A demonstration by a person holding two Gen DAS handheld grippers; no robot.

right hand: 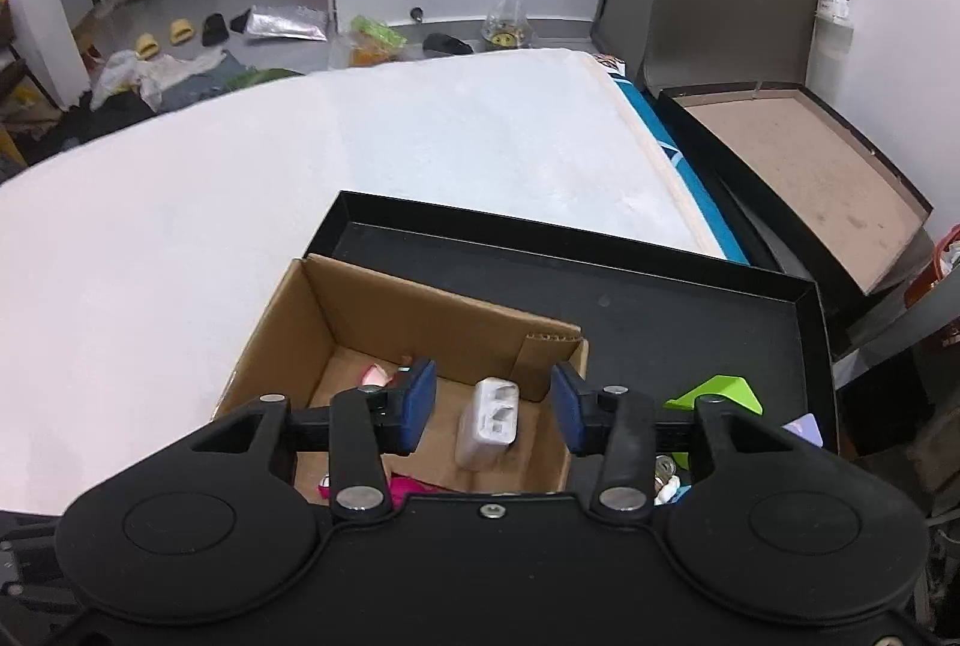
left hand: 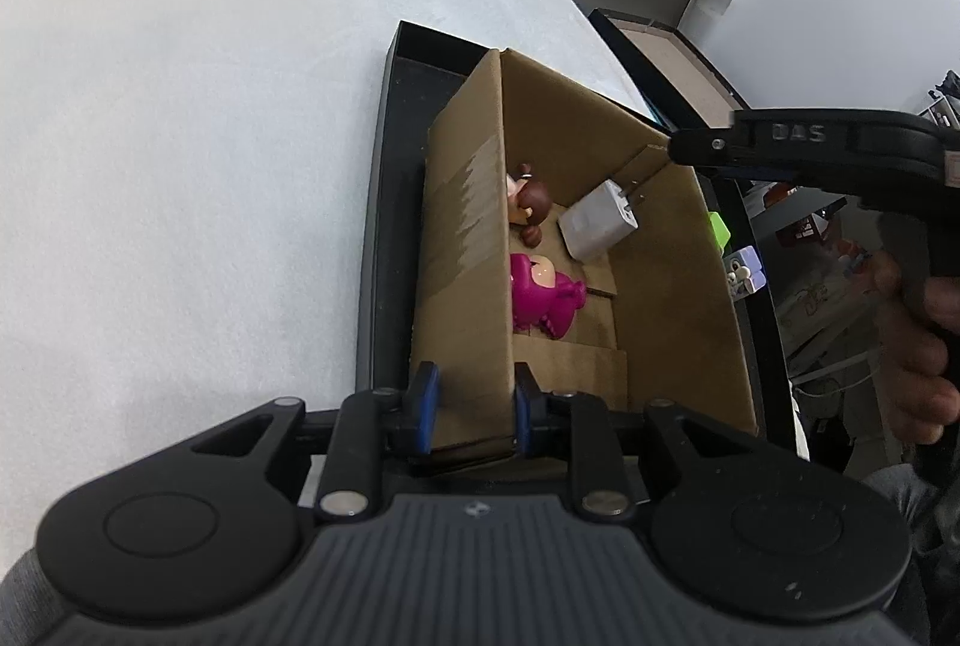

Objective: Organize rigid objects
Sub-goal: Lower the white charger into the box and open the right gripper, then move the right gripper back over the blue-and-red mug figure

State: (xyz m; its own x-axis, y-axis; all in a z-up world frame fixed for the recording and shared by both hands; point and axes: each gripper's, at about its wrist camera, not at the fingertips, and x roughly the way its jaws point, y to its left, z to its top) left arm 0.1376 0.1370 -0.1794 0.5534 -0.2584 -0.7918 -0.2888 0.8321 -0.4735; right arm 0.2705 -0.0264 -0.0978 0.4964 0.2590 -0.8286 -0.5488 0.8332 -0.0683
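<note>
From the left wrist, the left gripper (left hand: 474,409) has its jaws clenched on the cardboard box (left hand: 465,250) wall. From the right wrist, the right gripper (right hand: 493,409) hangs released above the white charger (right hand: 489,421) lying inside: light, rigid, slick; best pinched across its flat sides.

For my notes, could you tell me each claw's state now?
Left claw: shut on the cardboard box wall.
Right claw: open, white charger below, untouched.
</note>
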